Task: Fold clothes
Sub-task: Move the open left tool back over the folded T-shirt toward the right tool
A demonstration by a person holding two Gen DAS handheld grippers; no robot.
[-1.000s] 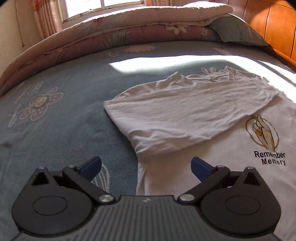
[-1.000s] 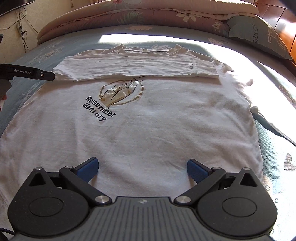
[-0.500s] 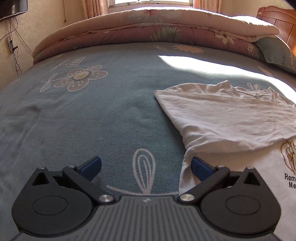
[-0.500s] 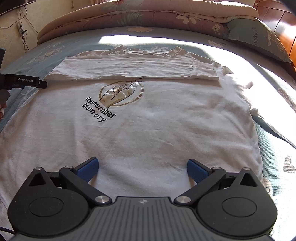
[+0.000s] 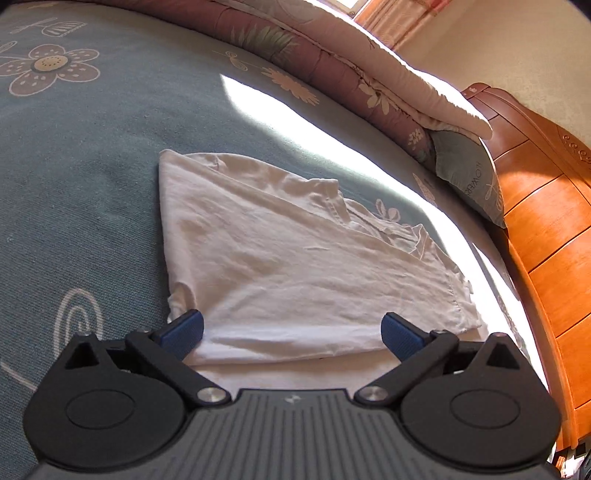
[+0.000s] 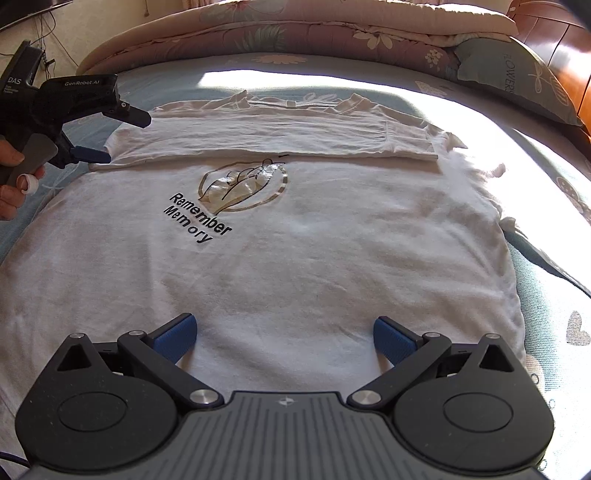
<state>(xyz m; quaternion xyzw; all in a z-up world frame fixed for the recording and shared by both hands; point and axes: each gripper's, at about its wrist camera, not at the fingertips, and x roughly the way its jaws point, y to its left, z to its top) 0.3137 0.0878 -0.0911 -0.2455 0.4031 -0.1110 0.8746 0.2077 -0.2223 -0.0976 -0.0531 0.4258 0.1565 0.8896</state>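
Note:
A white T-shirt (image 6: pixel 314 240) printed "Remember Memory" (image 6: pixel 199 221) lies flat on the bed, its top part folded down into a band (image 6: pixel 277 136). My right gripper (image 6: pixel 284 336) hovers open over the shirt's lower part, holding nothing. A hand (image 6: pixel 14 177) holds my left gripper (image 6: pixel 118 136), which stands open at the band's left end. In the left wrist view the left gripper (image 5: pixel 291 330) straddles the near edge of the folded band (image 5: pixel 277 266), its left fingertip (image 5: pixel 183 328) at the corner. No cloth is pinched.
The blue flowered bed cover (image 5: pixel 74 166) surrounds the shirt. A rolled quilt (image 6: pixel 295 33) and a pillow (image 6: pixel 517 77) lie along the far side. A wooden headboard (image 5: pixel 546 221) rises on the right. Cables (image 6: pixel 48 33) hang on the wall at far left.
The left gripper swung from facing the bare bed cover back toward the shirt, tilted, and came close to the folded band's corner. The right gripper stayed almost still.

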